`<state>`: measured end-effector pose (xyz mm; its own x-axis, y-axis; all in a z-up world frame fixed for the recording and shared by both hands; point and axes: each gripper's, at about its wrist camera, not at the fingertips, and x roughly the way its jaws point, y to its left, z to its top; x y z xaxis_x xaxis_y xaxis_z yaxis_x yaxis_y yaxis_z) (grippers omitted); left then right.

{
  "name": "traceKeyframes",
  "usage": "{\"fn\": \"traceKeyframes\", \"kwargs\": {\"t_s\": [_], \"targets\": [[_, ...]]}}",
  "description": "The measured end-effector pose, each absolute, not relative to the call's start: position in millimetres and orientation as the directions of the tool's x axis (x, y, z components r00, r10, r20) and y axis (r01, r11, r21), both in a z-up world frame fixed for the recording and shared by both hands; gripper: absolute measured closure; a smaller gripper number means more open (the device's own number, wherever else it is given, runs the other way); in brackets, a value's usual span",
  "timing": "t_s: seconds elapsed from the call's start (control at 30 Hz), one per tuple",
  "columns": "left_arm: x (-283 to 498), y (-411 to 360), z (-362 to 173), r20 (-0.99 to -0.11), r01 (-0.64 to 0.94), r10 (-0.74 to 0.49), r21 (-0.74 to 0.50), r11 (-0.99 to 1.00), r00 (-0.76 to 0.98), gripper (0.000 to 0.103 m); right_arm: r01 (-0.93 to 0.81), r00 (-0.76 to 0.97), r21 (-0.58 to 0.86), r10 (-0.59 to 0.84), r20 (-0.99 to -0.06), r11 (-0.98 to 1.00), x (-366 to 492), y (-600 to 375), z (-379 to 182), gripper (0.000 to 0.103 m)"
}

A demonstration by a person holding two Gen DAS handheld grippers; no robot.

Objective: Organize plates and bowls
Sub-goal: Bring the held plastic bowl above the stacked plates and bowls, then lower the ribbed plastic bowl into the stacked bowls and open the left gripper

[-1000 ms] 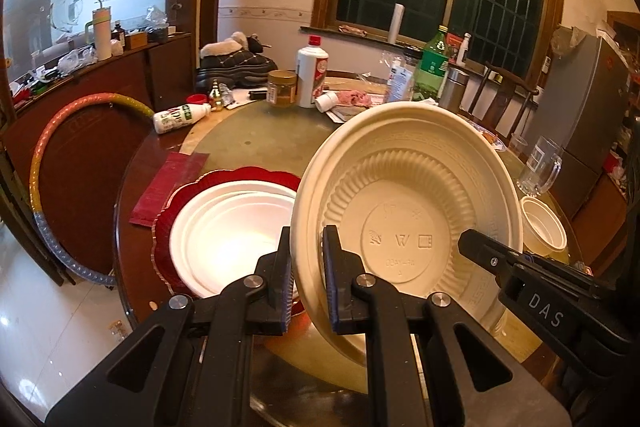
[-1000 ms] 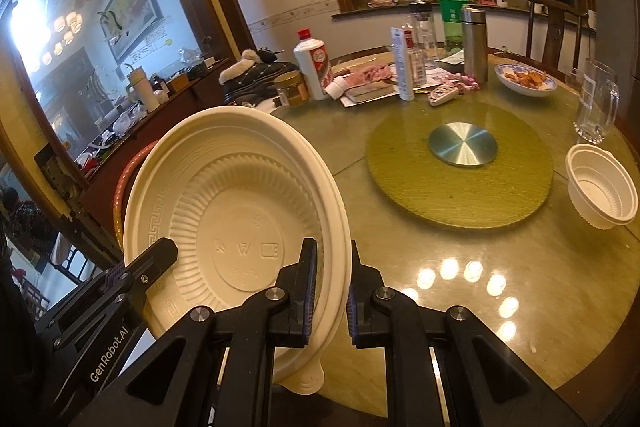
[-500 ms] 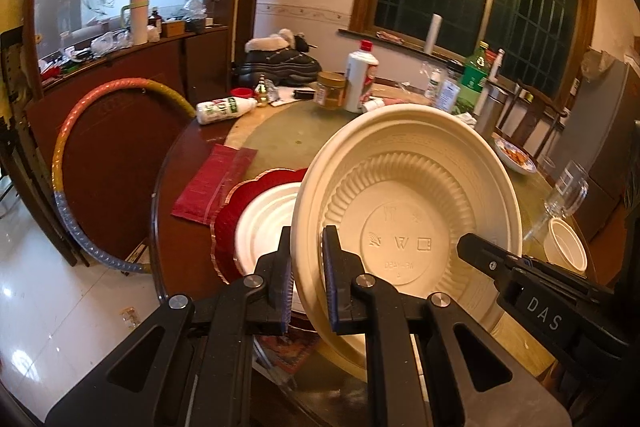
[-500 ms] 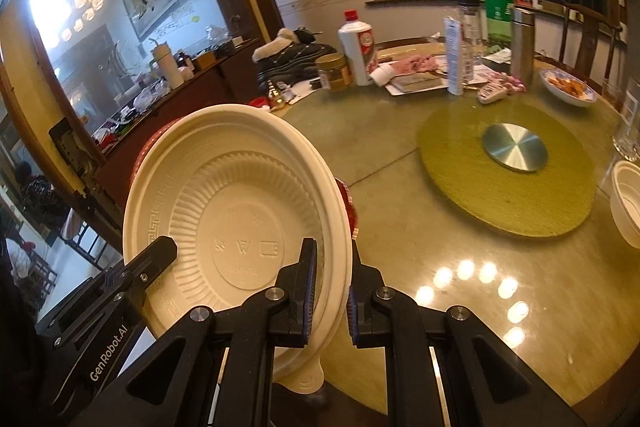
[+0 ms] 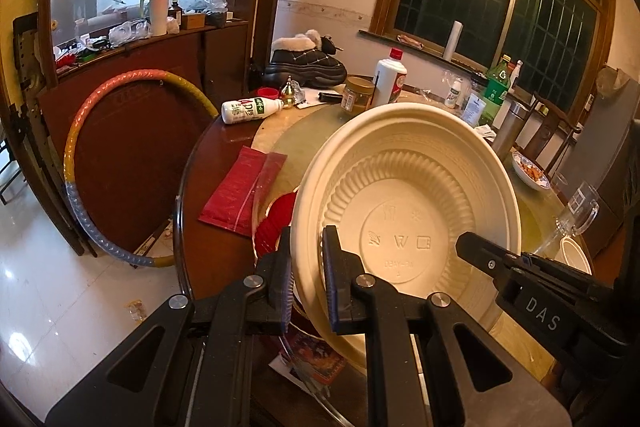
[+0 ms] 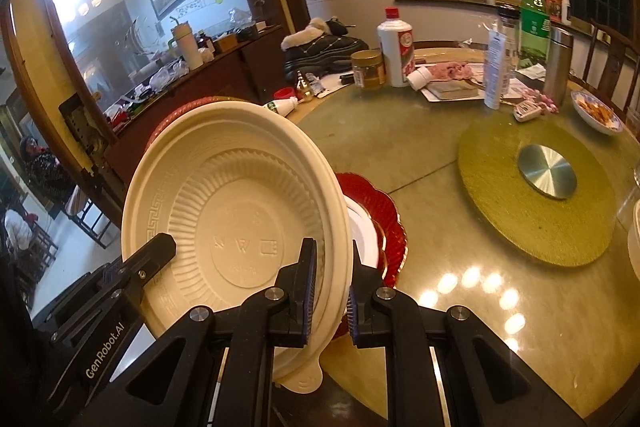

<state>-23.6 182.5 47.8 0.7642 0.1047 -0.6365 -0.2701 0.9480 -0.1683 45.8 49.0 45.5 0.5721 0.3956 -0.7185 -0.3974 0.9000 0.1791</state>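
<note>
Both jaws pinch round ribbed cream plate (image 5: 404, 211)

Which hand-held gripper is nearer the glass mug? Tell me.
Right. The right hand-held gripper clamps the cream plate on the rim toward the glass mug; the left hand-held gripper clamps the opposite rim.

A round wooden table (image 6: 460, 307) (glossy) carries a green turntable (image 6: 536, 211), red plate (image 6: 390, 215) and bottles (image 6: 396, 47).

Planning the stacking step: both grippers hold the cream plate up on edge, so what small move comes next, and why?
Probably tip the cream plate flat and lower it onto the white plates on the red charger, since it stands on edge right beside that stack.
</note>
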Motion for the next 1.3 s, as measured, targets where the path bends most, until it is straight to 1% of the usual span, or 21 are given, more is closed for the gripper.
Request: {"fn": "traceKeyframes", "kwargs": {"t_s": [0.17,0.4,0.93,1.1,1.3], "targets": [[-18,187,52,-0.638,-0.283,0.127,-0.148,0.948,0.759,0.092,-0.411,0.565,0.169,0.396,-0.724,0.896,51,60,49,0.089],[-13,189,40,-0.669,-0.296,0.124,-0.149,0.944,0.733,0.092,-0.402,0.541,0.174,0.387,-0.747,0.899,57,64,35,0.089],[0,194,31,-0.708,-0.291,0.112,-0.136,0.947,0.697,0.092,-0.393,0.507,0.150,0.349,-0.788,0.907,65,71,22,0.089],[8,197,39,-0.714,-0.282,0.106,-0.133,0.950,0.692,0.092,-0.399,0.494,0.139,0.340,-0.801,0.906,75,77,30,0.089],[21,200,28,-0.749,-0.278,0.084,-0.137,0.951,0.657,0.092,-0.396,0.462,0.138,0.326,-0.825,0.908,86,80,24,0.089]]}}
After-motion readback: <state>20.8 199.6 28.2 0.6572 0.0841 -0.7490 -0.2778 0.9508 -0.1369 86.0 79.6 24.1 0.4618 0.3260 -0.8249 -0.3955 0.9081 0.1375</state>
